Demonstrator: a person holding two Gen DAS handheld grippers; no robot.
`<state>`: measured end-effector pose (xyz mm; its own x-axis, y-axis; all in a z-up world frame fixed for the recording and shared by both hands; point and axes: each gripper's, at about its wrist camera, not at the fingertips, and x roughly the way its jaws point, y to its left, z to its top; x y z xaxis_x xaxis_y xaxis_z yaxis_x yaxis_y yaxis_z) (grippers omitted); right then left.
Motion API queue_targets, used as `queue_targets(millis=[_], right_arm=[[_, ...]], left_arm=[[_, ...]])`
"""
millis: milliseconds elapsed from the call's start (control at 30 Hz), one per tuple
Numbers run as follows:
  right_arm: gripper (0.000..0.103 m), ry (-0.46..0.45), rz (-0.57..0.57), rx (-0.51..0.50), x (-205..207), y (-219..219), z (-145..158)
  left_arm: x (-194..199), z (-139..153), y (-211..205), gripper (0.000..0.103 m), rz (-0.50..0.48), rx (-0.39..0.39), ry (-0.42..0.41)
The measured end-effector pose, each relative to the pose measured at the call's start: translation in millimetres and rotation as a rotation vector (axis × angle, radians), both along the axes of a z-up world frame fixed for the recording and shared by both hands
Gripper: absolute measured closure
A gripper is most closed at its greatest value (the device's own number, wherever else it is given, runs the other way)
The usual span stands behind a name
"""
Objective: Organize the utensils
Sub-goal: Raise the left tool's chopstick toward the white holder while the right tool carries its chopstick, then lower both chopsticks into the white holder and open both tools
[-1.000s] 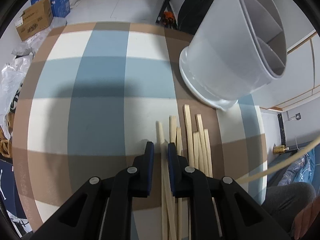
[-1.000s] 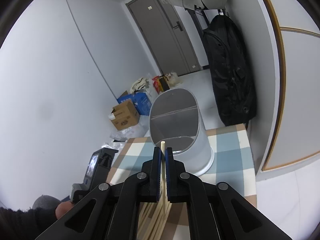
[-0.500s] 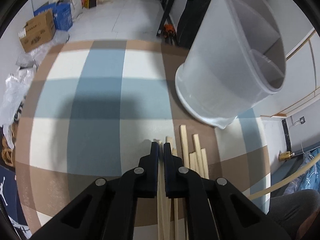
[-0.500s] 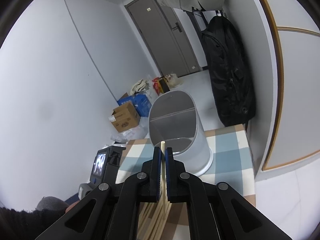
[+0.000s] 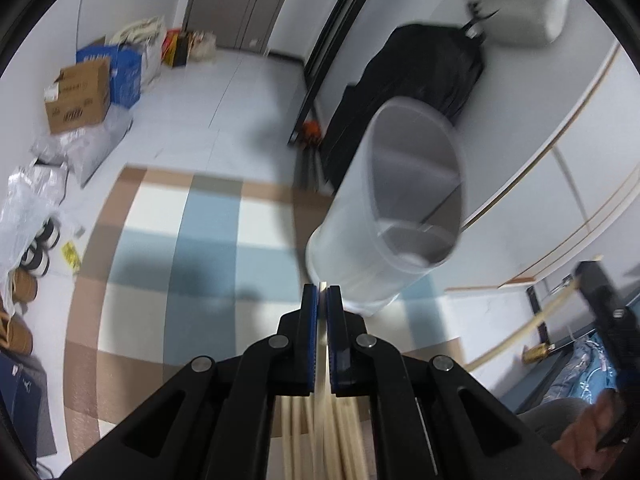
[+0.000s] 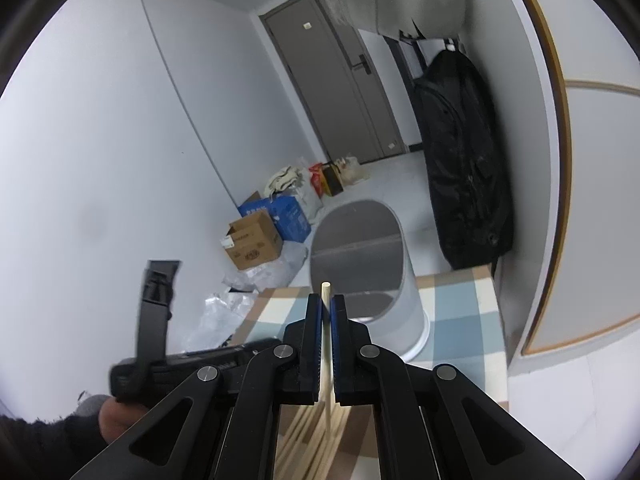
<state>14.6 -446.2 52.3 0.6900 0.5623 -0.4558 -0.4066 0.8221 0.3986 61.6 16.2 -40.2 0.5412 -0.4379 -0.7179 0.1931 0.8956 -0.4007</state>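
Note:
My left gripper (image 5: 322, 294) is shut on one pale wooden chopstick (image 5: 321, 380) and is lifted off the checked tablecloth (image 5: 208, 240). Several more chopsticks (image 5: 344, 436) lie below it. The white divided utensil holder (image 5: 384, 216) stands just ahead to the right, its opening towards me. My right gripper (image 6: 326, 304) is shut on another chopstick (image 6: 326, 292) whose tip sticks up past the jaws, with the holder (image 6: 360, 256) straight ahead. The right gripper also shows at the right edge of the left wrist view (image 5: 600, 304), its chopstick (image 5: 532, 324) slanting down.
Cardboard and blue boxes (image 5: 80, 92) and plastic bags (image 5: 36, 184) sit on the floor beyond the table's left edge. A black bag (image 6: 464, 160) hangs by the wall behind the holder. The table's right edge (image 6: 498, 320) runs near a wall panel.
My left gripper shut on one chopstick and lifted it from the pile, tilting up towards the holder. My right gripper stayed shut on its chopstick, almost still.

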Motion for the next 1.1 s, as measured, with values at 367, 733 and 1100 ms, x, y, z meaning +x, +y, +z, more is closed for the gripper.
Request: queue_targets(millis=[367, 733, 1100], right_arm=[[0.099, -0.075, -0.009, -0.021, 7.4, -2.7, 44.0], [0.099, -0.173, 0.018, -0.062, 43.2, 1.9, 113.4], [0.100, -0.220, 0.008, -0.112, 95.7, 12.8, 137.1]], left_arm=[[1.5, 38.7, 2.4, 0.103, -0.023, -0.040, -0.123], [19.2, 115.1, -1.8, 0.103, -0.064, -0.058, -0.265], [71.5, 148.2, -23.3, 0.103, -0.041, -0.004, -0.410]])
